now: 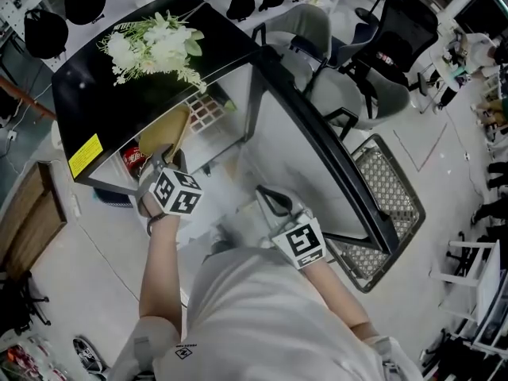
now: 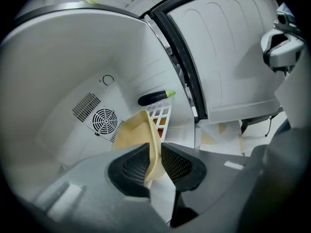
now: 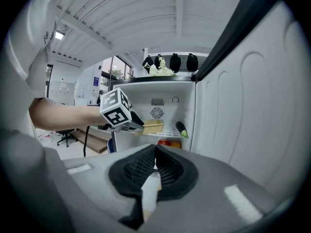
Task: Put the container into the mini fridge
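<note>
A beige container (image 2: 138, 135) stands on edge inside the open mini fridge (image 1: 143, 86), over its white shelf (image 2: 163, 115). My left gripper (image 2: 154, 161) is shut on the container's rim, one pad on each side of the thin wall. From the head view the left gripper (image 1: 163, 163) reaches into the fridge mouth with the container (image 1: 168, 129) ahead of it. The right gripper view shows the container (image 3: 153, 126) level with the shelf. My right gripper (image 3: 154, 161) is shut with nothing in it and hangs back in front of the fridge, near the door (image 1: 317, 157).
An eggplant (image 2: 155, 97) lies at the back right of the shelf. Red and orange items (image 3: 167, 142) sit below it, and a red can (image 1: 133, 161) at the lower left. White flowers (image 1: 155, 46) rest on the fridge top. A wire basket (image 1: 389, 205) and office chairs (image 1: 333, 62) stand beyond the door.
</note>
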`<action>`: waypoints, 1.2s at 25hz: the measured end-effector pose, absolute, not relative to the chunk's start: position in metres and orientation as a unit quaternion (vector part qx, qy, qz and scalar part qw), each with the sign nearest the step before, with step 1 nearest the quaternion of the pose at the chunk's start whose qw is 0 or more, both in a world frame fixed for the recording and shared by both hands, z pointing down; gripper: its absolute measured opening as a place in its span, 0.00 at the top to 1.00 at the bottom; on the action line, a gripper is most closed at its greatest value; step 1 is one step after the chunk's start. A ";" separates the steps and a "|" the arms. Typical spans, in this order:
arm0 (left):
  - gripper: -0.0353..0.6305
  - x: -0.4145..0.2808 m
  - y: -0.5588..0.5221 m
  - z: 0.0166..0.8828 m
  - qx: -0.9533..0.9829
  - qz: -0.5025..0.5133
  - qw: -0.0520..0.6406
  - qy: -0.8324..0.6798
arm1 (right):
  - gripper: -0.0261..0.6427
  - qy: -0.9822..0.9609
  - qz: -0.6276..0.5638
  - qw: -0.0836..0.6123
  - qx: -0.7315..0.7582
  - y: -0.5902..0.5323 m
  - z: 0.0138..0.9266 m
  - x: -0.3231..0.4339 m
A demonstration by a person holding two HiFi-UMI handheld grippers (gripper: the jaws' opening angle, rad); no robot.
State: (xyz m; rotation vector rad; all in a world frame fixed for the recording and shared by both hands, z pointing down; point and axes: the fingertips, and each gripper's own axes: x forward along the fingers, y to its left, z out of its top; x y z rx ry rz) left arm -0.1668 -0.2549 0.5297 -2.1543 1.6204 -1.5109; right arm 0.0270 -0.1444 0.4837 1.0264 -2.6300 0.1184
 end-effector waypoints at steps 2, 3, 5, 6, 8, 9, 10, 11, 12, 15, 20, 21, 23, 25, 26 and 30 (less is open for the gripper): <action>0.87 -0.167 -0.255 0.532 -0.697 -0.491 0.026 0.522 | 0.96 -0.919 0.042 0.158 0.360 -0.144 0.484 0.028; 0.87 -0.167 -0.256 0.532 -0.698 -0.488 0.026 0.523 | 0.96 -0.918 0.042 0.158 0.361 -0.143 0.484 0.028; 0.88 -0.167 -0.260 0.532 -0.699 -0.483 0.025 0.526 | 0.96 -0.917 0.042 0.158 0.364 -0.143 0.484 0.029; 0.88 -0.168 -0.262 0.532 -0.700 -0.482 0.024 0.527 | 0.96 -0.916 0.043 0.157 0.365 -0.143 0.484 0.030; 0.88 -0.168 -0.267 0.532 -0.701 -0.480 0.022 0.526 | 0.96 -0.915 0.043 0.158 0.369 -0.144 0.484 0.031; 0.88 -0.167 -0.270 0.531 -0.702 -0.479 0.021 0.526 | 0.95 -0.914 0.044 0.158 0.371 -0.144 0.484 0.032; 0.88 -0.167 -0.273 0.531 -0.703 -0.479 0.022 0.524 | 0.96 -0.913 0.044 0.157 0.374 -0.144 0.484 0.033; 0.88 -0.166 -0.276 0.531 -0.704 -0.479 0.022 0.523 | 0.96 -0.912 0.044 0.157 0.376 -0.145 0.484 0.034; 0.88 -0.166 -0.279 0.531 -0.705 -0.480 0.023 0.522 | 0.96 -0.911 0.044 0.158 0.379 -0.145 0.484 0.035; 0.88 -0.165 -0.288 0.532 -0.708 -0.480 0.025 0.518 | 0.96 -0.908 0.043 0.158 0.387 -0.146 0.483 0.037; 0.88 -0.161 -0.300 0.533 -0.712 -0.476 0.030 0.516 | 0.96 -0.902 0.044 0.161 0.398 -0.149 0.483 0.042; 0.88 -0.160 -0.301 0.533 -0.712 -0.476 0.032 0.516 | 0.96 -0.901 0.044 0.161 0.401 -0.149 0.482 0.043; 0.88 -0.160 -0.304 0.533 -0.711 -0.475 0.035 0.517 | 0.96 -0.899 0.043 0.163 0.405 -0.150 0.482 0.044; 0.87 -0.161 -0.307 0.533 -0.711 -0.475 0.037 0.518 | 0.96 -0.898 0.043 0.164 0.407 -0.151 0.482 0.045; 0.87 -0.161 -0.308 0.534 -0.710 -0.475 0.037 0.518 | 0.96 -0.897 0.043 0.164 0.407 -0.151 0.482 0.046; 0.84 -0.162 -0.308 0.534 -0.709 -0.474 0.039 0.521 | 0.96 -0.898 0.046 0.163 0.406 -0.152 0.483 0.045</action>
